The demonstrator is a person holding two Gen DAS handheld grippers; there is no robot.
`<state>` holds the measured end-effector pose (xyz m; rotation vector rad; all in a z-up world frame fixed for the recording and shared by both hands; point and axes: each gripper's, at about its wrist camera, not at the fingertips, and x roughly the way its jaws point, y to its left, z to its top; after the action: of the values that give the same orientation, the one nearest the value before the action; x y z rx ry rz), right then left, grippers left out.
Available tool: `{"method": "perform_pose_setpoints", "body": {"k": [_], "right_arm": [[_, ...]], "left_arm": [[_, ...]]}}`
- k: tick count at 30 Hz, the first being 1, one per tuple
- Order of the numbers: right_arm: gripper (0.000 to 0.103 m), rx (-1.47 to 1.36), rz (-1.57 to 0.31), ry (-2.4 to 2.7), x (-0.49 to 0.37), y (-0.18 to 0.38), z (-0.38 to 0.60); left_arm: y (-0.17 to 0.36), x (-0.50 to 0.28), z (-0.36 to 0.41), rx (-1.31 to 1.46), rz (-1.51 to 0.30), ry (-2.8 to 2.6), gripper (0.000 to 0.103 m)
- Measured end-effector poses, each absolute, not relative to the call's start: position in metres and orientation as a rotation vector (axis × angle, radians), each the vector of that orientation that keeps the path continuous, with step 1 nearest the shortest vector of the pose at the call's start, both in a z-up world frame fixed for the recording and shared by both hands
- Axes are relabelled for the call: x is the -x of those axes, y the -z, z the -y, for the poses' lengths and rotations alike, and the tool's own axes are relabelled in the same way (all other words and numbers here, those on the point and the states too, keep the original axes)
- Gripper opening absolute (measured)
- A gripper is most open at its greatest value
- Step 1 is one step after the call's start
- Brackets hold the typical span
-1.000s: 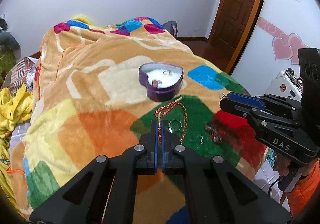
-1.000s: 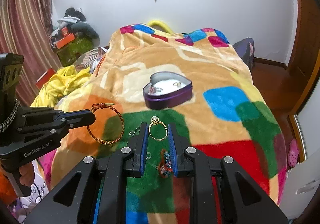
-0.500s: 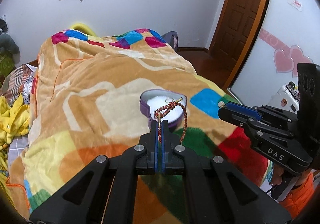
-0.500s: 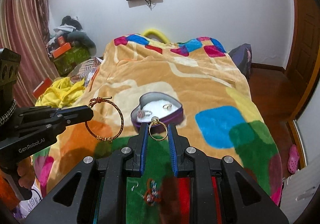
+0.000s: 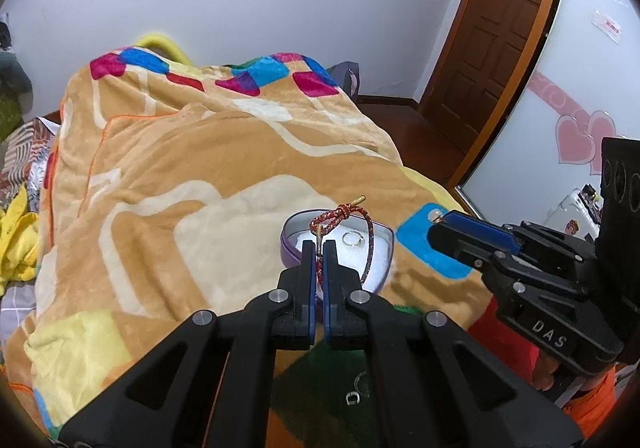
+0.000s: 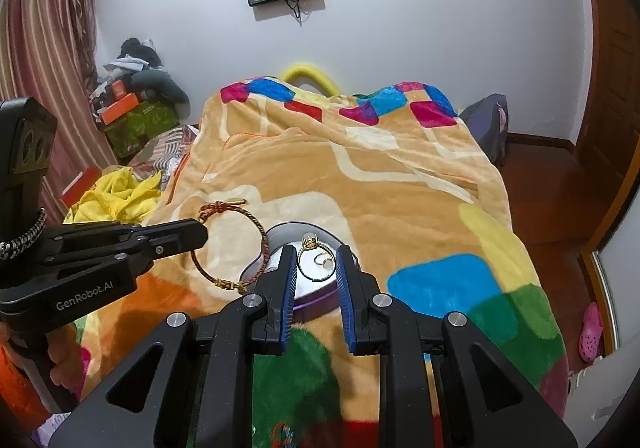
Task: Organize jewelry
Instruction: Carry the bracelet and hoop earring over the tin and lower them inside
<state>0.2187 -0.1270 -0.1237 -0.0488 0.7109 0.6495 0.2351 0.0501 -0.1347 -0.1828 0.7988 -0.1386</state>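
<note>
A purple heart-shaped tin point(image 5: 289, 248) with a white lining lies on the blanket, a silver ring point(image 5: 352, 239) inside it. My left gripper point(image 5: 319, 248) is shut on a red and gold cord bracelet point(image 5: 370, 236) and holds it over the tin; the bracelet also shows in the right wrist view point(image 6: 262, 238). My right gripper point(image 6: 317, 258) is shut on a gold ring point(image 6: 312, 266) with a pale stone, just above the tin point(image 6: 316, 298). In the left wrist view the right gripper point(image 5: 438, 222) sits right of the tin.
The bed is covered by a colourful plush blanket point(image 5: 180, 168). Small earrings point(image 5: 354, 396) lie on its green patch near me. A red beaded piece point(image 6: 286, 434) lies at the near edge. A yellow cloth point(image 6: 116, 194) lies left, a door point(image 5: 492, 48) right.
Both grippers have moved forward over the bed, from above the green patch to above the heart tin, carrying the bracelet and the gold ring. Their grips have not changed.
</note>
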Motion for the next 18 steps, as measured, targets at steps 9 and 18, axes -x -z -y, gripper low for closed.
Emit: {"method": "perform_pose_setpoints", "body": {"k": [9, 18], "right_arm": [[0.018, 0.073, -0.761, -0.677, -0.236, 0.141, 0.114], [0.018, 0.099, -0.815, -0.684, -0.250, 0.154, 0.108]], "left_arm": [[0.159, -0.263, -0.053, 0.221, -0.868, 0.157, 0.001], [0.170, -0.272, -0.047, 0.189, -0.901, 0.173, 0.001]]}}
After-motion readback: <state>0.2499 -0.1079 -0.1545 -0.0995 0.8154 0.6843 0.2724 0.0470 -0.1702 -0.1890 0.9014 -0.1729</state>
